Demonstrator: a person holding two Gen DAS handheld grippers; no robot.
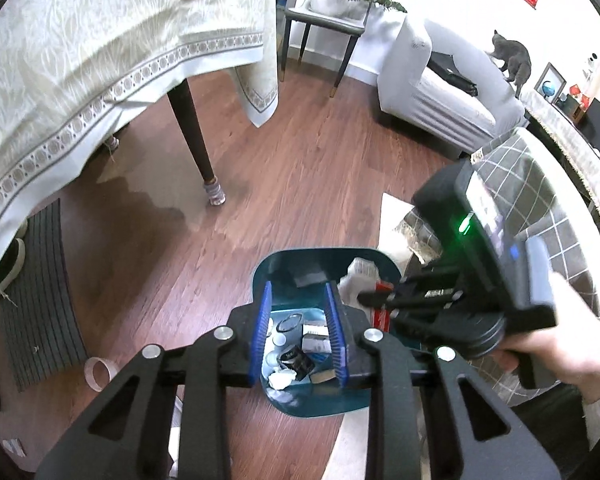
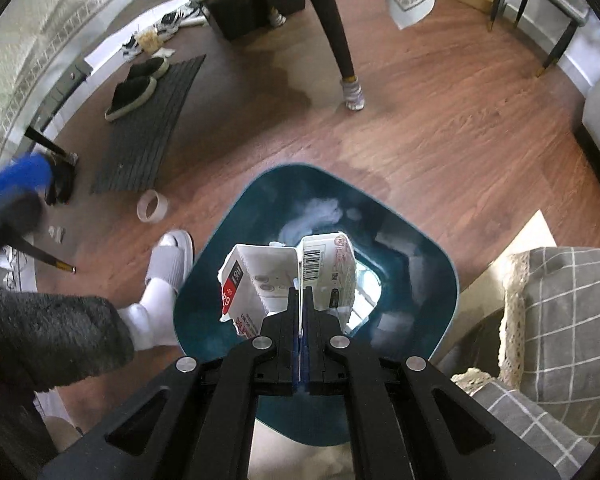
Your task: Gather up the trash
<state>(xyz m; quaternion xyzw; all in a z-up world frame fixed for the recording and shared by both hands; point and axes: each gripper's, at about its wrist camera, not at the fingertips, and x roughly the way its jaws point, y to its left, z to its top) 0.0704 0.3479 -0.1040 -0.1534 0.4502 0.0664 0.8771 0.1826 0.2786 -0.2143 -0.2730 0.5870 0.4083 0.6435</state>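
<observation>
Trash here is a flattened white carton [image 2: 288, 276], torn open and printed with a barcode and a red label, hanging over the mouth of the teal bin [image 2: 440, 280] that stands on the wooden floor. The right gripper [image 2: 302, 292] has its jaws fully closed on a thin folded edge of the carton, at the middle of its near side. The left gripper [image 1: 298, 320] sits above the same bin with its blue pads [image 1: 262, 320] a small gap apart and nothing between them; only the bin's contents show through the gap.

Handling, as a judgement: the carton looks light, thin and stiff only along its creases, so it would flex or tear if pulled; a pinch on a doubled fold, as here, seems the safest hold, and release should let it drop freely.

Inside the bin lie small boxes, crumpled paper and round lids, too cluttered to identify singly. The carton's lower part is hidden behind the right gripper's fingers. A tape roll [image 2: 152, 206] lies on the floor near the bin's left side; whether it counts as trash cannot be told.
</observation>
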